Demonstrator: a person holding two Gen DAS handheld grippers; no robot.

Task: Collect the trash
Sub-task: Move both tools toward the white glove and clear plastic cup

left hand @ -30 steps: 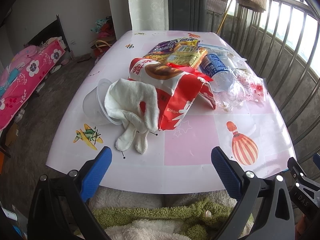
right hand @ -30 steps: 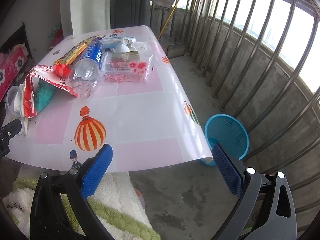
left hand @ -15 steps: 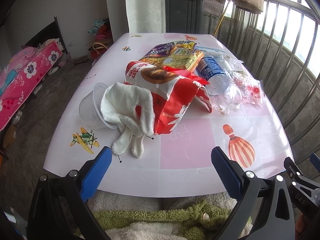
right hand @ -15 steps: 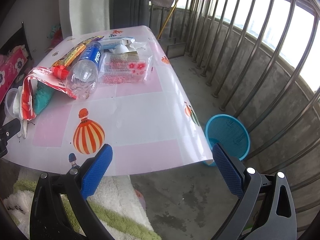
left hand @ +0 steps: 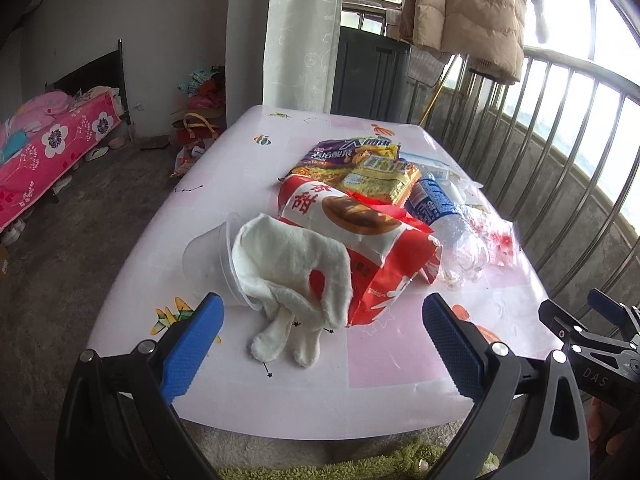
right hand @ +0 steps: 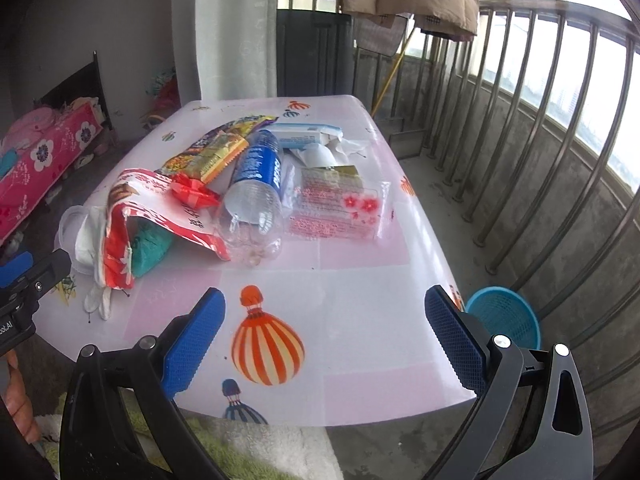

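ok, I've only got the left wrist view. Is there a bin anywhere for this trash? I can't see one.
Observer: Yes. A blue basket stands on the floor just past the table's near right corner, next to the railing.
Operator: Anything inside the red bag?
Observer: The red bag has its open end towards the right camera, and a teal thing shows inside.
Operator: Right gripper state?
Observer: The right gripper is open and holds nothing. It is over the table's near edge.
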